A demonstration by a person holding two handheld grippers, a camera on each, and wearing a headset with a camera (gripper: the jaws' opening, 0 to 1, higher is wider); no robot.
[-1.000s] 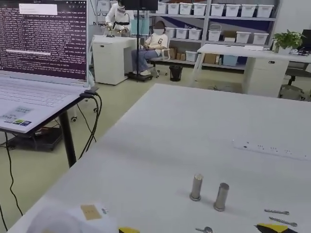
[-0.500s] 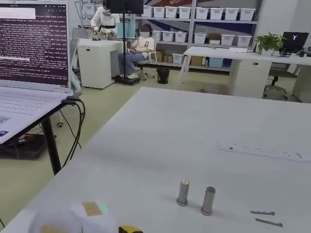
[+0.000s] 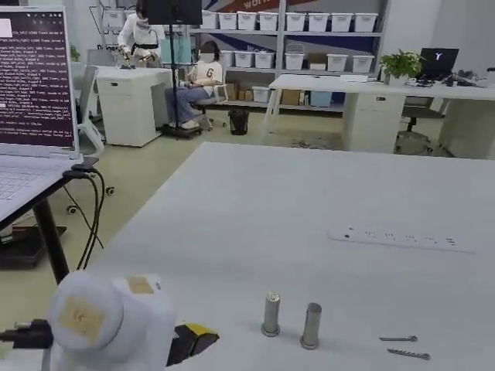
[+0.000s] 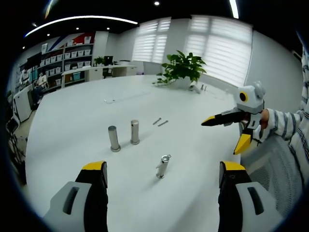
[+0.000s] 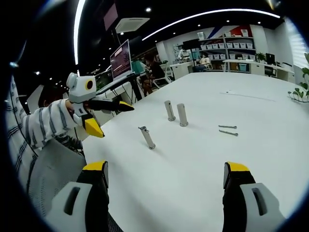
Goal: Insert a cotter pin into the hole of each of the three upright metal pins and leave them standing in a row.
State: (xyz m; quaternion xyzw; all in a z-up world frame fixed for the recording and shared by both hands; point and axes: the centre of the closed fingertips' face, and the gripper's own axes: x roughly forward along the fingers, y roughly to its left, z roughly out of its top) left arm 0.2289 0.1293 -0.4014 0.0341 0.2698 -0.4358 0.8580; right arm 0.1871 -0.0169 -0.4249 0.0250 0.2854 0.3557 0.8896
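Okay, head view first: shows metal pin (image 3: 271, 314) and second metal pin (image 3: 312, 325) upright side by side on the bench (image 3: 309, 193), two cotter pins (image 3: 398, 338) lying loose just right of them. Catches left hand-held gripper (image 3: 189, 342) low at the left edge, one yellow-tipped jaw visible. Left gripper view: looks past own jaws spread wide, gripping nothing, at third metal pin (image 4: 163, 166) standing nearer, something looped at its top, too small to tell. Takes in right hand-held gripper (image 4: 220, 136) at right, jaws parted, empty. Right gripper view: own jaws wide apart too, same three pins ahead.
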